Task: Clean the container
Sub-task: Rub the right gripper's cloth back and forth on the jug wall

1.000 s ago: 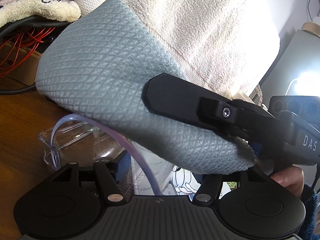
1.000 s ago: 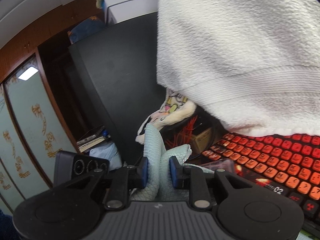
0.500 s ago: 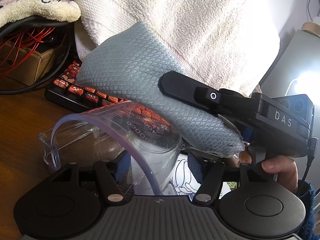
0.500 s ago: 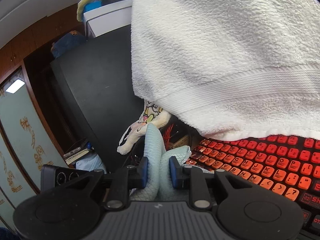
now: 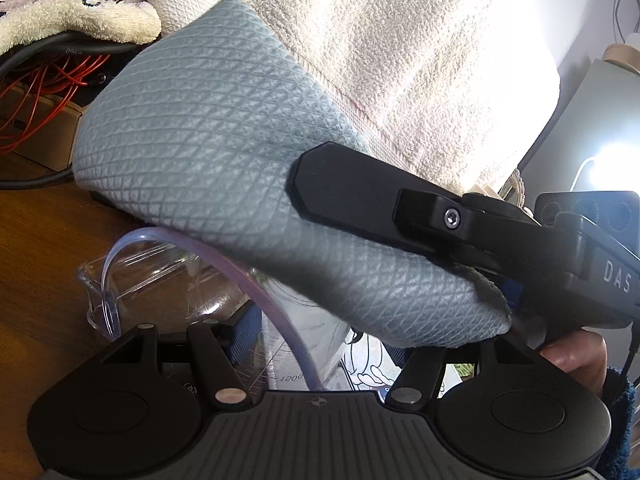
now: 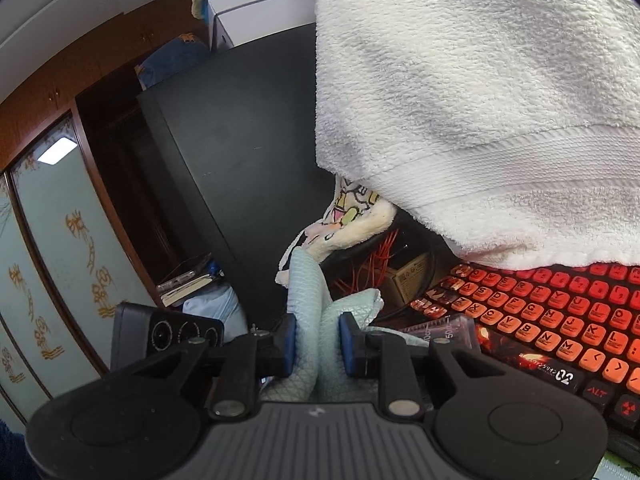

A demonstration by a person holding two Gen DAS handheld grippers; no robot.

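Note:
A clear measuring cup [image 5: 296,320] with printed scale marks lies tilted between the blue pads of my left gripper [image 5: 316,344], which is shut on it. A grey-blue waffle cloth [image 5: 208,152] covers the cup's mouth and hides most of the rim. My right gripper comes in from the right, one black finger [image 5: 348,188] lying over the cloth. In the right wrist view my right gripper [image 6: 318,340] is shut on the bunched cloth [image 6: 312,300], and a bit of the cup [image 6: 444,328] shows just to its right.
A white towel [image 5: 400,40] hangs close behind and above. A red-lit keyboard [image 6: 560,320] lies to the right. A small clear box [image 5: 132,272] stands on the wooden desk [image 5: 40,260]. A cardboard box with red wires [image 5: 40,100] and a black monitor [image 6: 240,160] stand behind. A hand [image 5: 576,352] grips the right tool.
Half a second ago the cloth was drawn back to the right, baring the cup's rim and the keyboard; now it has slid left over the cup's mouth again. The left gripper kept still.

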